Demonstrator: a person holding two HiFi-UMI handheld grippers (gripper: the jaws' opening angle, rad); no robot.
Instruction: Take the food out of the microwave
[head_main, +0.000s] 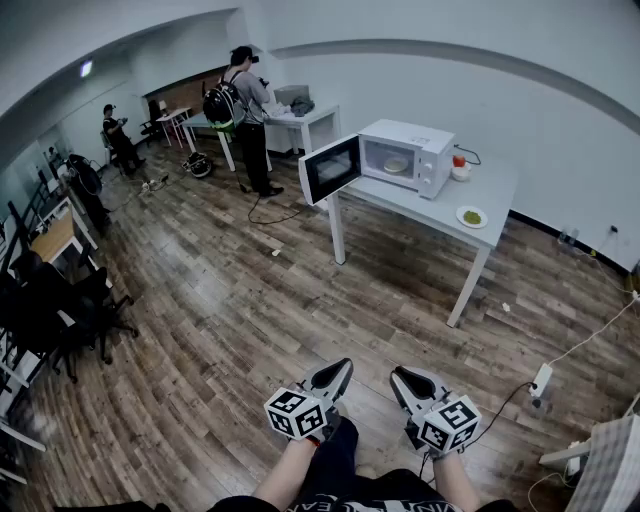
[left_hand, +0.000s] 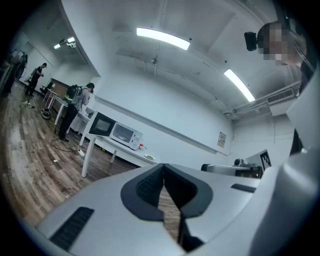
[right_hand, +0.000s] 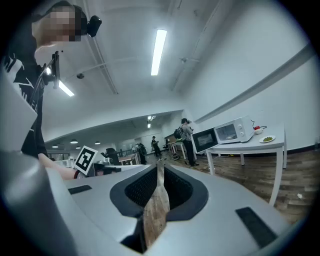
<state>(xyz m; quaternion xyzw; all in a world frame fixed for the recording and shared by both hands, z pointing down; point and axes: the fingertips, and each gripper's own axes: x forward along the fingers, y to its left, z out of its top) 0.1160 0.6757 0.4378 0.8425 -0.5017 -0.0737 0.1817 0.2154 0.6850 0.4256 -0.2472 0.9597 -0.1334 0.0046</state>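
A white microwave (head_main: 405, 155) stands on a white table (head_main: 490, 190) across the room, its door (head_main: 330, 168) swung open to the left. Inside lies a pale plate of food (head_main: 396, 165). A small plate with green food (head_main: 472, 216) sits on the table's right part. Both grippers are far from the table, low at the near edge. My left gripper (head_main: 340, 368) and right gripper (head_main: 400, 376) are shut and hold nothing. The microwave (left_hand: 125, 134) shows small in the left gripper view, and the microwave (right_hand: 232, 131) also appears in the right gripper view.
A red and white container (head_main: 459, 166) stands beside the microwave. A person with a backpack (head_main: 245, 110) stands at a far table, another person (head_main: 118, 135) further left. Dark chairs (head_main: 60, 320) and desks line the left. A power strip (head_main: 541, 380) and cables lie on the wooden floor at right.
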